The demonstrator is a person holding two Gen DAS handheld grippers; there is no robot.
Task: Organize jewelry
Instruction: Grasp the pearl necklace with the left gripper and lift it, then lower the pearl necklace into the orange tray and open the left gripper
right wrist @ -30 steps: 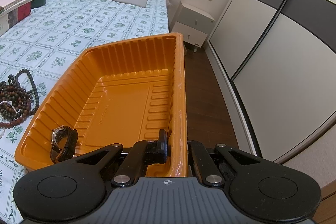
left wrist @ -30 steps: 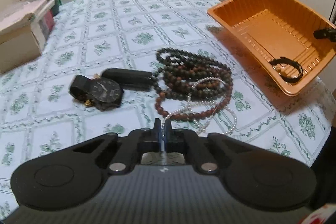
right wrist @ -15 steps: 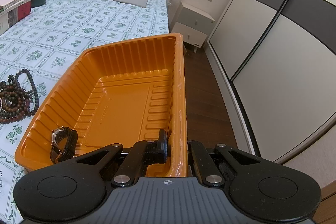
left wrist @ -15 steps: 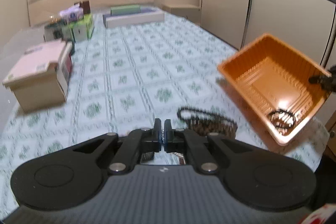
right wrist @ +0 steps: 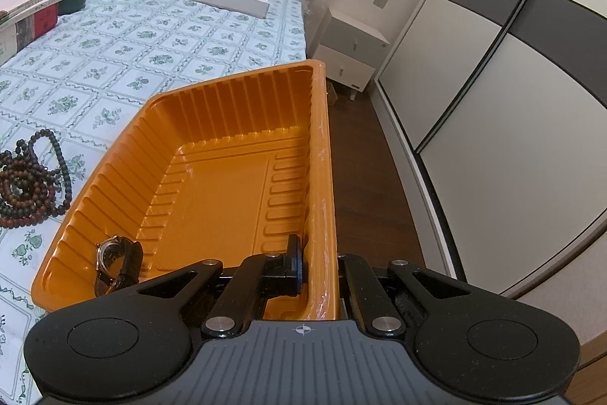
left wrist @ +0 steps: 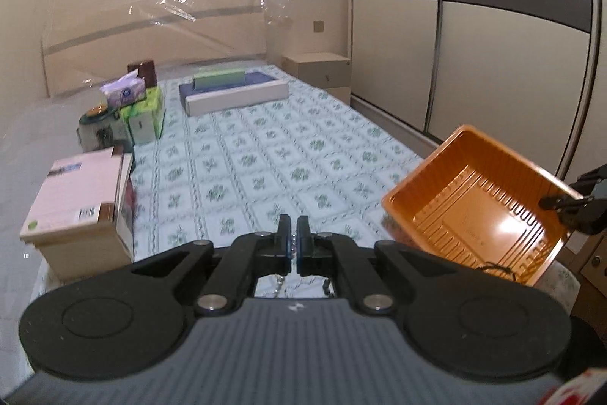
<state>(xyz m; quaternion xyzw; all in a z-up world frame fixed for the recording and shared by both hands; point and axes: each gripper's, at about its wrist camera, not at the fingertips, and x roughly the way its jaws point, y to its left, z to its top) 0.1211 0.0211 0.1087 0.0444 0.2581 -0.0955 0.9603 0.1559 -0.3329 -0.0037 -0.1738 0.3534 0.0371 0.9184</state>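
My left gripper (left wrist: 292,234) is shut on a thin pearl chain (left wrist: 280,281) that hangs below the fingers, raised above the bed. The orange tray (left wrist: 447,177) is to its right, tilted, with a watch (left wrist: 493,268) in its near corner. My right gripper (right wrist: 311,253) is shut on the orange tray's (right wrist: 326,177) right rim and shows in the left wrist view (left wrist: 565,204). A watch (right wrist: 117,260) lies in the tray's near left corner. Dark and brown bead necklaces (right wrist: 30,173) lie on the bedspread left of the tray.
The bed (left wrist: 273,154) has a green flowered cover. Book boxes (left wrist: 79,200), tissue packs (left wrist: 140,109), a jar (left wrist: 98,128) and a long white box (left wrist: 235,93) stand on it. A nightstand (right wrist: 353,59) and wardrobe doors (right wrist: 493,82) are to the right.
My left gripper has risen from the bead pile with the pearl chain pinched in it and now looks along the bed. The right gripper and the tray have barely moved.
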